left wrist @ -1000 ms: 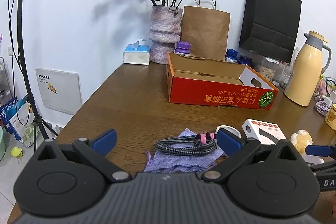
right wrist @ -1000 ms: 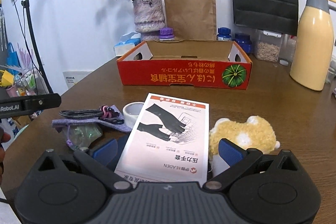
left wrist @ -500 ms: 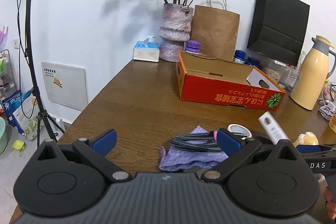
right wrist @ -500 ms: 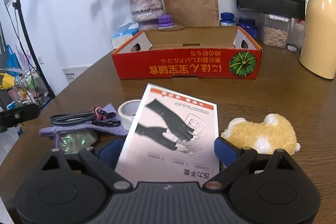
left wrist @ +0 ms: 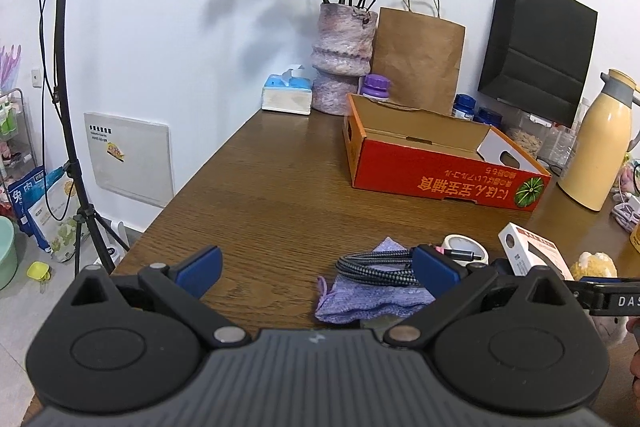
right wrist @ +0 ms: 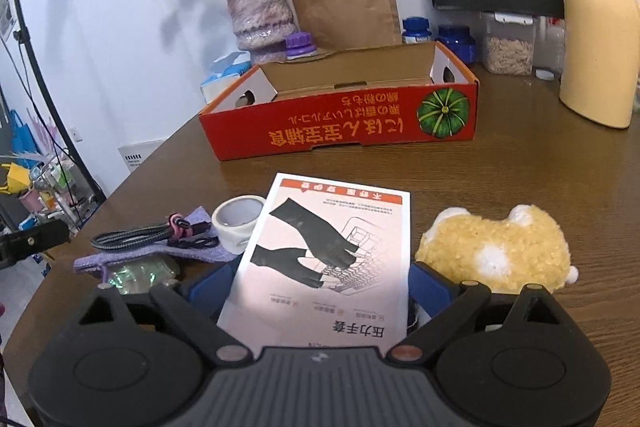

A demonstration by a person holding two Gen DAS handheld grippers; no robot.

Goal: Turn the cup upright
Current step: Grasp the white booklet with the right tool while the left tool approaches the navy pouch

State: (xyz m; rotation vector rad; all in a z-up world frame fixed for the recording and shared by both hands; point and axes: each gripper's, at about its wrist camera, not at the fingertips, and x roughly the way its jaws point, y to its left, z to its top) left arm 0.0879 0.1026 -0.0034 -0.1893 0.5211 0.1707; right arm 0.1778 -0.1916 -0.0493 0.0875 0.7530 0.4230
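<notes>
No plain cup shows. A clear, greenish shiny object (right wrist: 140,273) lies partly under the purple cloth (right wrist: 198,219); whether it is the cup I cannot tell. My right gripper (right wrist: 320,285) is shut on a white glove box (right wrist: 332,247), whose sides sit between the blue pads. In the left wrist view that box (left wrist: 532,255) hangs tilted just above the table. My left gripper (left wrist: 316,269) stands open over the table's front edge with nothing between its fingers, and the cloth (left wrist: 372,299) lies just inside its right finger.
A braided cable (left wrist: 376,267) lies on the cloth, with a white tape roll (right wrist: 236,223) and a yellow plush toy (right wrist: 496,251) beside the box. A red cardboard tray (right wrist: 340,123), a cream thermos (right wrist: 600,27), a vase (left wrist: 344,59) and paper bags stand farther back on the wooden table (left wrist: 260,187).
The right gripper kept hold of the white box; the box tipped up on edge, then came back lower and flatter. The left gripper drew back and rose a little, still open.
</notes>
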